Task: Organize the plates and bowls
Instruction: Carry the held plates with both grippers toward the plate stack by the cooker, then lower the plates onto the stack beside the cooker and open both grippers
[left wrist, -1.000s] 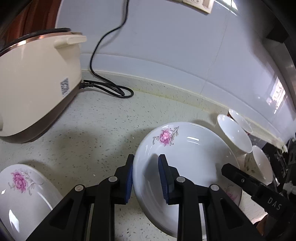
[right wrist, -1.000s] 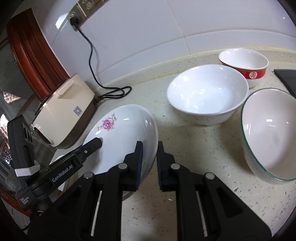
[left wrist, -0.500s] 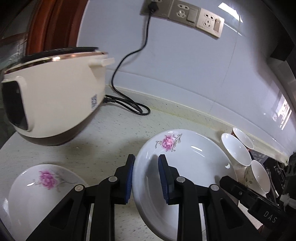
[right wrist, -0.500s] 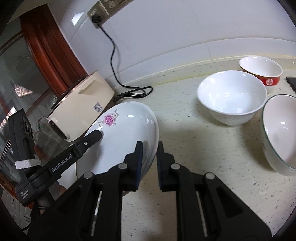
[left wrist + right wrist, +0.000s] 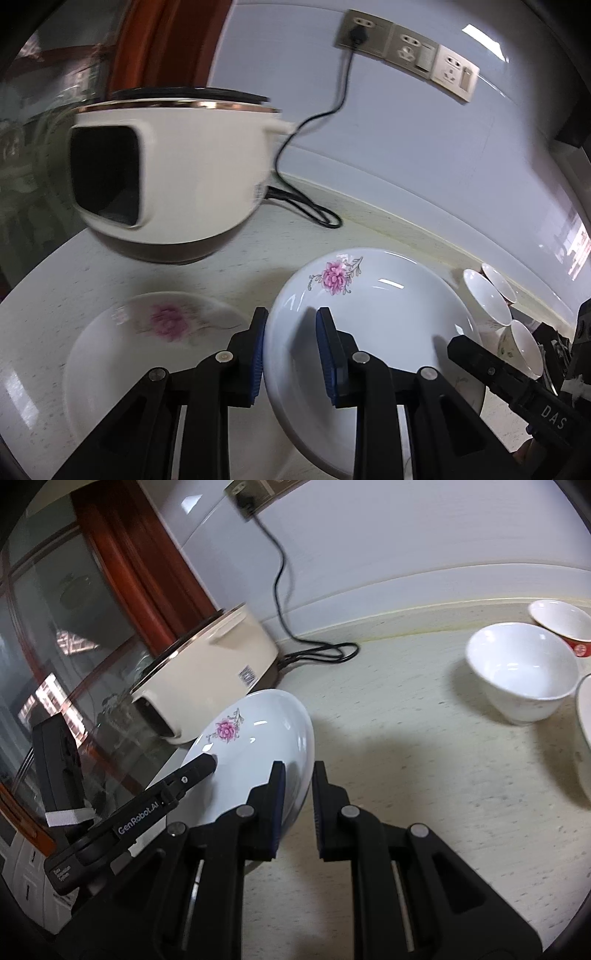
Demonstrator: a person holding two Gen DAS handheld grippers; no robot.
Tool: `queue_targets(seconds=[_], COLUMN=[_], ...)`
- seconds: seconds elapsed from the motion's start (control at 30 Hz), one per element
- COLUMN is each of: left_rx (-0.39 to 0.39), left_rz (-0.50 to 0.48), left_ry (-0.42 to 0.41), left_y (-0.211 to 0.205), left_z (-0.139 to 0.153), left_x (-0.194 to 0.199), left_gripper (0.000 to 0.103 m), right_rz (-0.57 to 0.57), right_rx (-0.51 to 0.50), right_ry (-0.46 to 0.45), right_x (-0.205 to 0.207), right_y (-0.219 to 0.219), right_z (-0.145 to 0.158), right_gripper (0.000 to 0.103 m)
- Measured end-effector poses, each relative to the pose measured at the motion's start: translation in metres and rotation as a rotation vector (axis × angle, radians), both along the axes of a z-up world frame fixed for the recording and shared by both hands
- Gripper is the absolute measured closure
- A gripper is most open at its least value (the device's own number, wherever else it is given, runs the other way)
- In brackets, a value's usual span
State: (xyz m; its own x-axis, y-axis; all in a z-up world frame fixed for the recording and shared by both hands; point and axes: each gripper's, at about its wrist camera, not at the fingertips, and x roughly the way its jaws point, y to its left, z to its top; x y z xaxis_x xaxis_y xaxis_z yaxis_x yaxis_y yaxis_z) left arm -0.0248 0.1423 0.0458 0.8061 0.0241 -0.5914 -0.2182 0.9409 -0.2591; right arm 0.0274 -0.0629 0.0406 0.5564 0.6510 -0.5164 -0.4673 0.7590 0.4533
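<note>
Your left gripper (image 5: 290,347) and right gripper (image 5: 298,794) both clamp the rim of the flowered plate (image 5: 373,317), jaws narrow, one on each side; it's held tilted above the speckled counter (image 5: 406,738). Second flowered plate (image 5: 147,343) lies on the counter just left of it, in front of the cream cooker (image 5: 173,177). White bowl (image 5: 521,672) sits well apart to the right

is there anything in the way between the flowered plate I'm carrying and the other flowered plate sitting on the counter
Nothing visible. Both tongs, left and right, clamp the carried plate by its rim. The second flowered plate lies beside it on bare countertop; the cooker stands behind, off that path.
</note>
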Motion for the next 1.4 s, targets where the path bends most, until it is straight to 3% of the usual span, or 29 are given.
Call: queue_targets(seconds=[0.8, 1.4], left_rx=[0.012, 0.061], left_rz=[0.168, 0.187], left_ry=[0.033, 0.064], left_y=[0.083, 0.089], left_z=[-0.006, -0.015], left_x=[-0.055, -0.052], left_gripper=[0.076, 0.073], right_rz=[0.209, 0.254], right_rx=[-0.063, -0.171], right_ry=[-0.003, -0.061], right_x=[-0.025, -0.034], right_y=[0.099, 0.121], right_z=[-0.015, -0.021], right_gripper=[0.085, 0.082])
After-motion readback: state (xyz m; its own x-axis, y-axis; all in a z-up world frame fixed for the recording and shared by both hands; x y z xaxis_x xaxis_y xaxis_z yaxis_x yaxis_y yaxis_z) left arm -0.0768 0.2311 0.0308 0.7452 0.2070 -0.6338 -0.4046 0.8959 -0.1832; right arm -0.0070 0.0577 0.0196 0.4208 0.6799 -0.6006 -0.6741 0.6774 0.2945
